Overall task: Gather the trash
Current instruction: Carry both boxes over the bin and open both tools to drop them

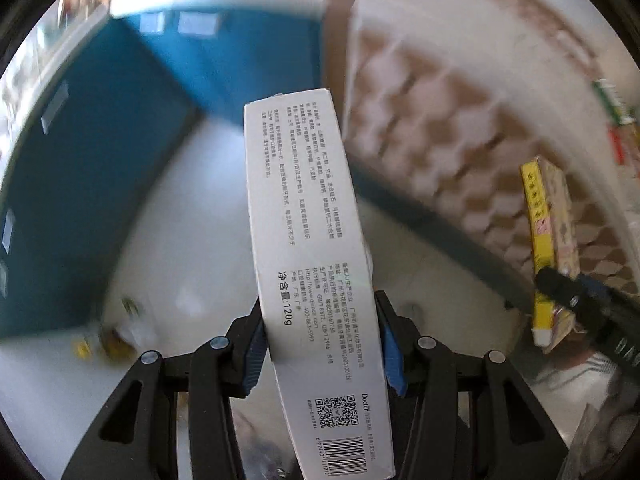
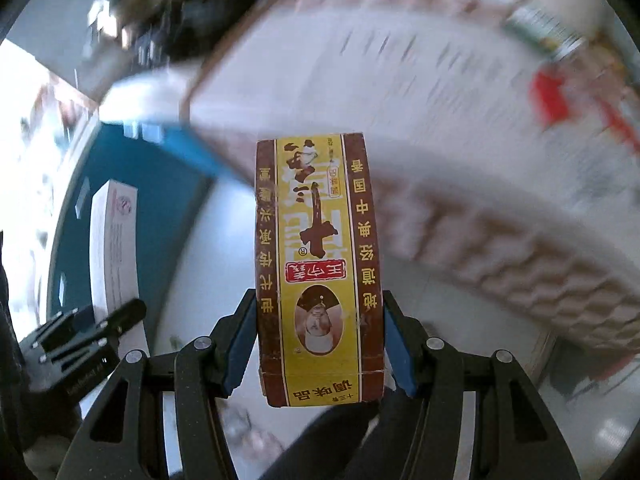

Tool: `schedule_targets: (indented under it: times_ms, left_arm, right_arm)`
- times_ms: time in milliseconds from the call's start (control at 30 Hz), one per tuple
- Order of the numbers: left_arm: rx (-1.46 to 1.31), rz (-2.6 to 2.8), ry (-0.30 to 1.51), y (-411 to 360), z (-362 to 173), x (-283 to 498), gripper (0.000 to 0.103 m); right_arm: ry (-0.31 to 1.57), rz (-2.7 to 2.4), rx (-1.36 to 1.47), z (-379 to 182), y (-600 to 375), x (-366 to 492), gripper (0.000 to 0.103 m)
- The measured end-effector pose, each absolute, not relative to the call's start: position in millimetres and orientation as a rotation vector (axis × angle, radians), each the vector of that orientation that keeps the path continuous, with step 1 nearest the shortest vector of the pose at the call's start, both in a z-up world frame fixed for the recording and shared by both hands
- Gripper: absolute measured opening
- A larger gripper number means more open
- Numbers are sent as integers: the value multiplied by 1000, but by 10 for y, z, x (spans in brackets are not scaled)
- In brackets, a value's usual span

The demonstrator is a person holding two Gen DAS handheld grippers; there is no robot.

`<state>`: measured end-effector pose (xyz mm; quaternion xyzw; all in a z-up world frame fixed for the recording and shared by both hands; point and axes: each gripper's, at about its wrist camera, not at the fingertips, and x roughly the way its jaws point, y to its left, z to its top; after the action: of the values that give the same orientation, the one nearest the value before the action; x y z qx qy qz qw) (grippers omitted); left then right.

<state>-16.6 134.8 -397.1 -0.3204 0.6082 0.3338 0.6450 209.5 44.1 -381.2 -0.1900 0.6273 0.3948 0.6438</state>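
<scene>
My left gripper [image 1: 322, 346] is shut on a long white toothpaste box [image 1: 308, 248] printed with black text, a QR code and a barcode; the box points away from the camera. My right gripper [image 2: 320, 344] is shut on a brown and yellow seasoning box [image 2: 318, 264] with red Chinese lettering. Each view shows the other gripper's load: the yellow box [image 1: 550, 256] at the right of the left wrist view, the white box [image 2: 114, 248] at the left of the right wrist view. Both are held in the air over a pale floor.
A blue-sided bin or box [image 1: 92, 184] stands to the left, also in the right wrist view [image 2: 120, 200]. A table with a brown and white patterned cloth [image 1: 460, 120] rises at the right, with blurred items [image 2: 560, 64] on it. Small scraps [image 1: 116, 336] lie on the floor.
</scene>
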Motion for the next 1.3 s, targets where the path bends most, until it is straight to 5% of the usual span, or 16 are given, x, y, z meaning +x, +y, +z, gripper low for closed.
schedule_targets:
  times_ms: [367, 667, 733, 800, 933, 1000, 1133, 1300]
  left_arm:
    - [-1229, 633, 1497, 1538, -6632, -666, 45]
    - [-1376, 548, 1504, 1693, -7881, -597, 46]
    - [-1371, 562, 1520, 1697, -7979, -632, 50]
    - [-1341, 586, 1519, 1686, -7992, -639, 74]
    - [-1305, 639, 1508, 1678, -7920, -735, 89]
    - [-1255, 686, 1510, 1729, -7830, -761, 96]
    - [-1128, 778, 1512, 1904, -7637, -863, 98]
    - [-1005, 839, 1513, 1785, -7343, -856, 98]
  right_arm:
    - [1674, 843, -657, -6313, 441, 1307, 60]
    - [1755, 830, -696, -7793, 619, 1157, 60]
    - [1759, 839, -714, -8031, 681, 1127, 60]
    - [1784, 846, -730, -8250, 740, 1108, 60]
    - [1826, 856, -752, -8536, 842, 1067, 63]
    - [1833, 860, -758, -8589, 870, 1035, 78]
    - [1802, 860, -780, -8520, 920, 973, 99]
    - [1734, 846, -820, -8332, 938, 877, 103]
